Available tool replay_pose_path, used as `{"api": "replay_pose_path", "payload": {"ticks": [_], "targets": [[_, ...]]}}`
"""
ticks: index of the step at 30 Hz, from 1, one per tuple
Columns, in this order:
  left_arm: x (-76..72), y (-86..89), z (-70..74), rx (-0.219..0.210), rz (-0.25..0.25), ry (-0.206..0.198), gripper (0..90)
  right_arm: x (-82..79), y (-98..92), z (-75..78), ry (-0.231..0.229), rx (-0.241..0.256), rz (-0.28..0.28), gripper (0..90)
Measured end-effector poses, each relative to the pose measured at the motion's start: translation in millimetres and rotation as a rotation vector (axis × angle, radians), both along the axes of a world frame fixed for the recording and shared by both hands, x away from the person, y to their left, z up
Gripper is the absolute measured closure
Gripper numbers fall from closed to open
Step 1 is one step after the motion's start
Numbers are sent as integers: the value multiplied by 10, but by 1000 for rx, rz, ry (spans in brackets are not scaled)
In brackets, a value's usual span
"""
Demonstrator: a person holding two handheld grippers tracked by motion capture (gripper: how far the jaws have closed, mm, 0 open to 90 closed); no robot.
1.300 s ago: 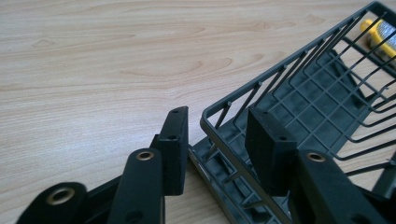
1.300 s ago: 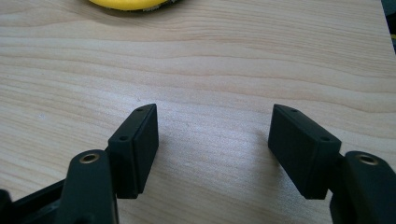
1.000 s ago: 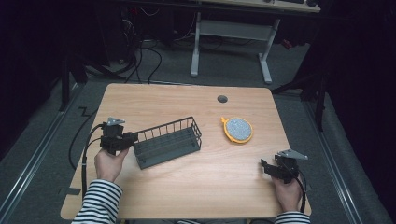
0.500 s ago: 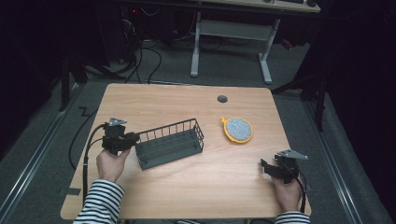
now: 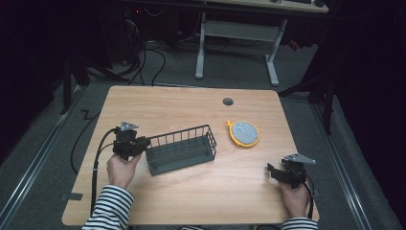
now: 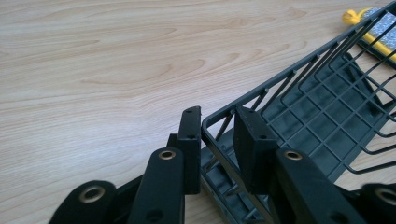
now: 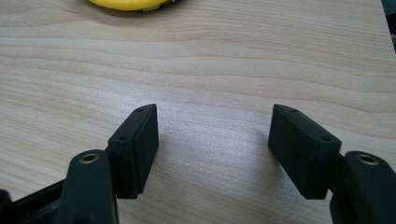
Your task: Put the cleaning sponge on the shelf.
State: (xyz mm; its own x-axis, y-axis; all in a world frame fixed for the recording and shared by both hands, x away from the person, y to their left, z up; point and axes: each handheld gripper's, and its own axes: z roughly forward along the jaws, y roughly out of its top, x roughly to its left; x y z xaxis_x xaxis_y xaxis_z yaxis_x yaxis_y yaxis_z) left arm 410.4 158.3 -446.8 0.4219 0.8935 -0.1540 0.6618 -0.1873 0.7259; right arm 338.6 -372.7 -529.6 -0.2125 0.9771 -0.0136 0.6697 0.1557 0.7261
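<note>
Lab or workshop, dim room, wooden table (image 5: 191, 110), floor cables (image 5: 143, 62), metal-legged bench (image 5: 237, 33)

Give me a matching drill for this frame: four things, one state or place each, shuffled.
1. left gripper
2. right gripper
3. wire basket
4. yellow-rimmed round pad

A. lies flat on the table, beyond the right gripper
B. jaws wide apart over bare wood
C. jaws on either side of a rim
D. dark grey, empty, one end between two jaws

Pairs: 1-C, 2-B, 3-D, 4-A
</note>
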Motion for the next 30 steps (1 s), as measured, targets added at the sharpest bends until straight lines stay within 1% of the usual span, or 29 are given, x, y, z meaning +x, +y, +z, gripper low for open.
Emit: {"api": "replay_pose_path", "payload": {"ticks": [6, 9, 11, 15, 20, 22, 23, 24, 26, 27, 28, 29, 30], "targets": [[-15, -131, -5, -3, -23, -5, 731, 0, 0, 0, 1, -1, 2, 333], [-25, -210, -11, -13, -30, -9, 731, -1, 2, 0, 1, -1, 1, 333], [-28, -233, -11, -15, -35, -7, 731, -1, 2, 0, 1, -1, 2, 333], [-39, -298, -6, -9, -50, -8, 731, -1, 3, 0, 1, -1, 2, 333], [-40, -312, -9, -14, -52, -8, 727, -1, 4, 0, 2, -1, 3, 332], [-43, -299, -10, -26, -58, -10, 721, -2, 5, 0, 2, -1, 3, 332], [-49, -289, -7, -38, -68, -17, 656, -2, 4, 0, 2, -1, 4, 332], [-57, -282, -5, -49, -69, -25, 656, -2, 4, 0, 2, -1, 4, 332], [-76, -259, 12, -55, -62, -43, 589, -2, 5, 0, 2, 0, 5, 332], [-88, -235, 30, -60, -62, -54, 524, -2, 5, 1, 3, 0, 5, 332], [-88, -235, 30, -60, -62, -54, 504, -2, 5, 1, 3, 0, 5, 332], [-116, -191, 60, -67, -55, -72, 473, -2, 6, 0, 2, -1, 6, 331], [-116, -191, 60, -67, -55, -72, 451, -2, 6, 0, 2, -1, 6, 331]]}}
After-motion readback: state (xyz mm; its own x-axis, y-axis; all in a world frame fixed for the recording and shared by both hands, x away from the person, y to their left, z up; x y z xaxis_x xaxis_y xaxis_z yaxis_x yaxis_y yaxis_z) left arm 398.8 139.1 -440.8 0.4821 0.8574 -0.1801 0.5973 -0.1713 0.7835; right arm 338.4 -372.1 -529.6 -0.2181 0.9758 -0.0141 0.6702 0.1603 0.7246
